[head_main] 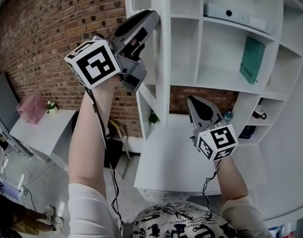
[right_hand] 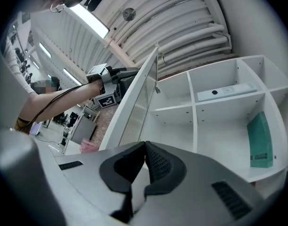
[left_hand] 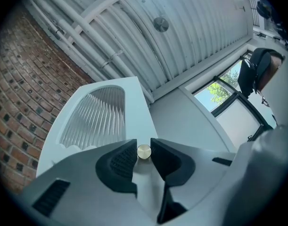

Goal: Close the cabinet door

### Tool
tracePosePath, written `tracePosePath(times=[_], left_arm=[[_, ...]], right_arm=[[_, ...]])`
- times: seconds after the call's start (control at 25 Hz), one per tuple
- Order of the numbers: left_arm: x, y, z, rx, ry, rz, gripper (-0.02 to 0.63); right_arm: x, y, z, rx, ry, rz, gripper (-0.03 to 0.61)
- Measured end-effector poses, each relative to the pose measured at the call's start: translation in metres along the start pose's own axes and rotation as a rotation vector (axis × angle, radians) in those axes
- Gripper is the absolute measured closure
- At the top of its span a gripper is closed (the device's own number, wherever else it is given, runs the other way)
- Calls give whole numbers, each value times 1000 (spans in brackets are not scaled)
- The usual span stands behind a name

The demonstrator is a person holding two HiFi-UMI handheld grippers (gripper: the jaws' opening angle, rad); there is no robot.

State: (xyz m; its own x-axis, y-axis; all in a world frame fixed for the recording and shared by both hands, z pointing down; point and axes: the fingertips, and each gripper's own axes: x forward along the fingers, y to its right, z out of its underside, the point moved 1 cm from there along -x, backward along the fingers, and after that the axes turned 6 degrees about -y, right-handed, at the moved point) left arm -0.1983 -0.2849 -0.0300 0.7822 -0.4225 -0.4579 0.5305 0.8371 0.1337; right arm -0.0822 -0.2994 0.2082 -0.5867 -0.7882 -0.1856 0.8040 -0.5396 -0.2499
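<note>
The white cabinet door (head_main: 162,53) with a ribbed glass panel (left_hand: 96,117) stands swung out from the open shelf cabinet (head_main: 201,48). My left gripper (head_main: 152,15) is raised at the door's edge. In the left gripper view its pads sit on both sides of the small brass knob (left_hand: 144,151), so the left gripper (left_hand: 144,154) is shut on it. The right gripper (head_main: 192,102) hangs lower, below the cabinet, apart from the door. Its jaws meet with nothing between them (right_hand: 144,149). The right gripper view shows the door (right_hand: 134,102) half open and the left gripper (right_hand: 116,79) behind it.
A green book (head_main: 252,61) and a white box (head_main: 235,15) are in the cabinet shelves. A white counter (head_main: 171,162) lies below, with a mug (head_main: 260,114) at its right. A brick wall (head_main: 52,29) and a low table (head_main: 42,133) with a pink thing (head_main: 33,107) are left.
</note>
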Motion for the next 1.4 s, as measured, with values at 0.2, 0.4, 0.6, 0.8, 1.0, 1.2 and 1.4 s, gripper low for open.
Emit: tracePosePath(times=[0.2,0.4,0.6,0.8,1.0,1.2,1.4], left_arm=[[42,13,19,91,-65,-6,517],[77,10,35,112,-95,-62,517],[113,4,58,163,-133,-160,518],[143,-8,76,187,-151,-245,517],[167,-19,90,210,-178,-316,515],[187,-31,102,265,-219,-371,515],[207,-45,116,315,-266,-431,515]], right_arm=[[-12,32,4,4,15,8,563],[-19,61,6,6,14,18,563],[-28,86,13,4,20,32,563],[-36,116,20,25,16,65,563],[-39,137,26,28,17,74,563],[-39,161,34,19,10,84,563],[-39,191,50,33,-12,100,563]])
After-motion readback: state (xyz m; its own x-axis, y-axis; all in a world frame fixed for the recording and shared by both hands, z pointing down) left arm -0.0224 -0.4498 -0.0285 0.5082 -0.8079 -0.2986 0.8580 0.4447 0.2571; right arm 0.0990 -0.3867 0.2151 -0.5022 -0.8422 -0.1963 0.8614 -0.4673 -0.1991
